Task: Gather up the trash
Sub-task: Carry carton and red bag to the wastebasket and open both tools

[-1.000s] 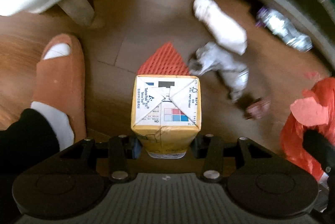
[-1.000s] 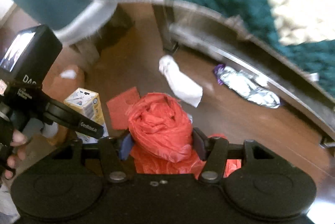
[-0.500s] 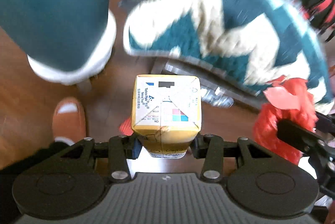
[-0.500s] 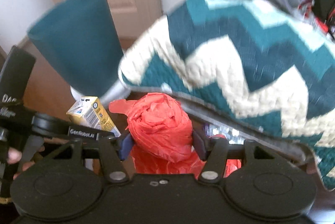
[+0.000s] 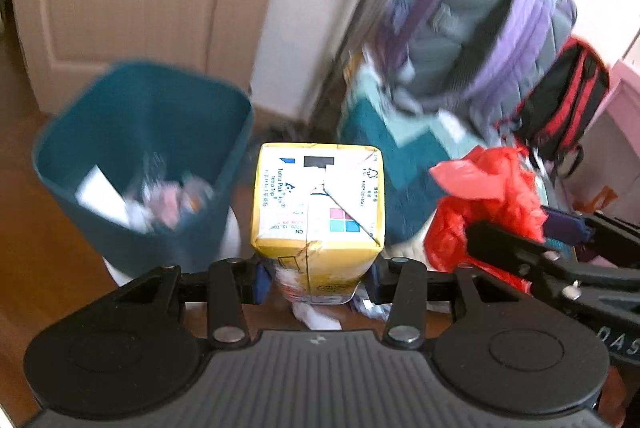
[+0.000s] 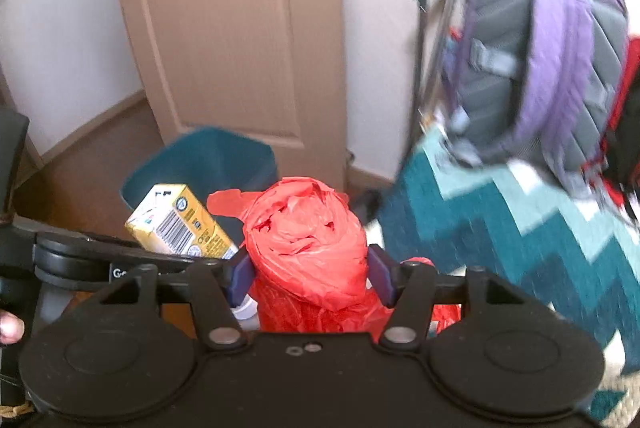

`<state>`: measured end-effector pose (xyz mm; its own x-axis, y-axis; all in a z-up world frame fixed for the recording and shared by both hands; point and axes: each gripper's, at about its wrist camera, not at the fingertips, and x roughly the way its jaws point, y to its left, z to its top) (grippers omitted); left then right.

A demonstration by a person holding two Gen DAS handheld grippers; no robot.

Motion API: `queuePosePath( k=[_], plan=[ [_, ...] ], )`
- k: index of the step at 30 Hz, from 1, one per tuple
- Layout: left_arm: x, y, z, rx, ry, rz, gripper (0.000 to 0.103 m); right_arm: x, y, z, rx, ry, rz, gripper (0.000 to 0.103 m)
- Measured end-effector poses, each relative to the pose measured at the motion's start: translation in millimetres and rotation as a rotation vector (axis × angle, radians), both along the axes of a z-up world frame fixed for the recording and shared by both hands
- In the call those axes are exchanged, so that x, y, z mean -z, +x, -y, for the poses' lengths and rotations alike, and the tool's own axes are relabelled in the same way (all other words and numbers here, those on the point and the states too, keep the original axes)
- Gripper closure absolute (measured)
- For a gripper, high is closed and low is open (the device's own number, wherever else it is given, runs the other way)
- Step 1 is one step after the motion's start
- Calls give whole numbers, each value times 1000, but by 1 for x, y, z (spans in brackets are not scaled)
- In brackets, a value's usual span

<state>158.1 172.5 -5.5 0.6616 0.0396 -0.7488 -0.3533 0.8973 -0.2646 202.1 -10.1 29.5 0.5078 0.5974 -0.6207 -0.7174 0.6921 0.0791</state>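
Yellow cardboard drink carton (image 5: 316, 203) sits clamped end-on in my left gripper (image 5: 316, 278); my right gripper (image 6: 308, 274) is closed round a crumpled red plastic bag (image 6: 304, 248). Both loads are in the air, short of the teal plastic waste bin (image 5: 132, 228), which stands on the wooden floor before the door. I judge the drop is next: carry each load fully past the bin's near rim, centre it over the opening, then release one at a time. Inside the bin I see white paper and blurred crumpled wrappers (image 5: 168, 199).
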Motion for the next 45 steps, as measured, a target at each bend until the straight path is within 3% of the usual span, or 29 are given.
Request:
queuePosePath(
  k=[7,16,22,28,38,45],
  plan=[
    [-35,1,-48,-43,89,59,59,-27,4,-64,-66,34,40,46],
    [-39,4,-130,-110,174,44,59,-28,30,-151,-86,79,-9,46],
    [-14,10,-176,-142,189,7,59,-8,59,-198,-57,155,-113,45],
    [22,23,-196,-130,163,-37,59,33,83,-230,4,145,-200,45],
    [77,40,-192,-67,132,-130,59,85,96,-238,56,34,-291,42],
    [93,52,-186,-47,91,-179,59,92,106,-226,93,51,-331,42]
  ],
)
